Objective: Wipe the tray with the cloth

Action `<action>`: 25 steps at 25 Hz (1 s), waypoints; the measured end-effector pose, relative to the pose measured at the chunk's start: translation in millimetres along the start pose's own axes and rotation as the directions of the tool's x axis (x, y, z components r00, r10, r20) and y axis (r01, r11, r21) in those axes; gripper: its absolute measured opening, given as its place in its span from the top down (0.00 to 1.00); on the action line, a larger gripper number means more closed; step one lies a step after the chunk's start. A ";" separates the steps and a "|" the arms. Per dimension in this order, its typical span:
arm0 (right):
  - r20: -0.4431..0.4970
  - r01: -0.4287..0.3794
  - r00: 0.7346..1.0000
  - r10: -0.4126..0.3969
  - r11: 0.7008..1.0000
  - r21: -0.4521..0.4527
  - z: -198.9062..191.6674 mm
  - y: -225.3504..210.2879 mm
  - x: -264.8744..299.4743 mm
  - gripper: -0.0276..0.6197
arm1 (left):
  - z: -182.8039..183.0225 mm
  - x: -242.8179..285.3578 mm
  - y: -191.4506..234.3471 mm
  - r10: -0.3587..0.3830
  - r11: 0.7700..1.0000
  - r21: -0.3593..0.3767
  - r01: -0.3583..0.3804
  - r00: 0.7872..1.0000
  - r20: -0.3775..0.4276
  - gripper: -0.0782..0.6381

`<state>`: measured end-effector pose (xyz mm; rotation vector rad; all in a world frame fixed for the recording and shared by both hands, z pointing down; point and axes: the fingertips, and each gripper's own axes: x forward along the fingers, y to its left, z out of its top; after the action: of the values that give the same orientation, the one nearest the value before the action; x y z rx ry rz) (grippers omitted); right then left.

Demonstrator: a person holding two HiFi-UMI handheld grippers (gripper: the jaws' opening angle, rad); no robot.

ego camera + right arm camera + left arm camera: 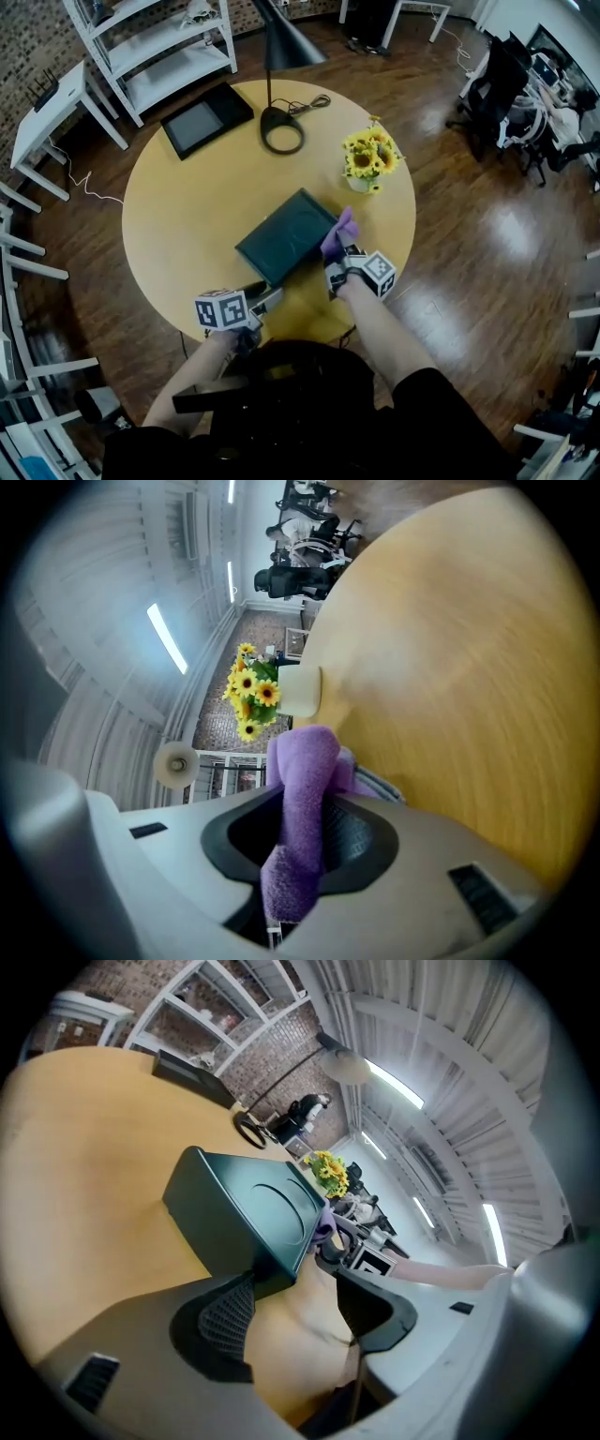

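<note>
A dark green rectangular tray [286,236] lies at the middle of the round yellow table [187,206]. My right gripper [339,258] is shut on a purple cloth [337,232] at the tray's right edge; in the right gripper view the cloth [302,789] stands folded between the jaws of that gripper [309,808]. My left gripper [265,296] is open at the tray's near corner. In the left gripper view the tray [248,1204] fills the space ahead, its corner just at the tips of the left gripper [298,1288], with no pad pressing on it.
A pot of sunflowers [370,159] stands at the table's right, beyond the tray. At the far edge are a black lamp's base [282,129] and a black flat slab [206,117]. White shelving [159,47] is behind the table. My lap is at the near edge.
</note>
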<state>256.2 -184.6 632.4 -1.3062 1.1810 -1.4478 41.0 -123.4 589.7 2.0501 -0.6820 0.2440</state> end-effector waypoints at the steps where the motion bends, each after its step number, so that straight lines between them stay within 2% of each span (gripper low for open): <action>1: 0.006 -0.002 1.000 0.002 1.000 0.004 -0.6 0.6 0.6 0.81 | -3.7 2.7 -2.2 -0.028 1.000 0.011 0.028 0.999 -0.032 0.52; 4: 0.020 0.010 1.000 -0.009 1.000 -0.008 -1.1 -2.2 -0.3 0.81 | -3.7 0.1 3.7 -0.102 0.995 -0.003 0.102 0.992 -0.080 0.54; 7: 0.022 0.026 0.999 -0.024 0.998 -0.055 -5.1 -5.3 -1.7 0.81 | 28.7 -22.1 28.2 -0.106 0.993 -0.047 0.106 0.994 -0.001 0.54; 11: 0.069 0.024 0.997 -0.021 0.999 -0.034 -26.2 -4.0 -10.6 0.81 | 94.6 -42.3 76.6 0.001 0.998 0.066 -0.008 0.994 0.111 0.54; 14: 0.109 0.013 0.994 -0.013 1.000 0.006 -47.7 -5.9 -17.2 0.81 | 127.7 -28.1 97.6 0.010 0.989 0.142 -0.026 0.993 0.115 0.53; 17: 0.148 -0.001 0.989 -0.004 1.000 0.031 -67.9 -12.2 -27.0 0.81 | 140.3 -0.1 94.7 -0.034 0.986 0.164 0.023 0.997 0.065 0.53; 19: 0.185 -0.017 0.983 0.007 0.998 0.053 -79.4 -14.3 -33.8 0.81 | 133.4 17.9 89.7 -0.054 0.982 0.181 0.057 0.998 -0.021 0.53; 21: 0.215 -0.039 0.976 0.022 0.996 0.077 -90.3 -15.1 -40.4 0.81 | 116.7 28.6 85.0 -0.069 0.973 0.212 0.094 0.990 -0.119 0.53; 25: 0.237 -0.052 0.971 0.029 0.994 0.094 -109.2 -21.2 -50.5 0.81 | 101.0 31.1 74.8 -0.139 0.972 0.161 0.169 0.973 -0.182 0.53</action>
<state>153.3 -119.3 641.0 -1.3358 0.9617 -1.2663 15.7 -249.8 601.5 2.2077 -0.4054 0.3955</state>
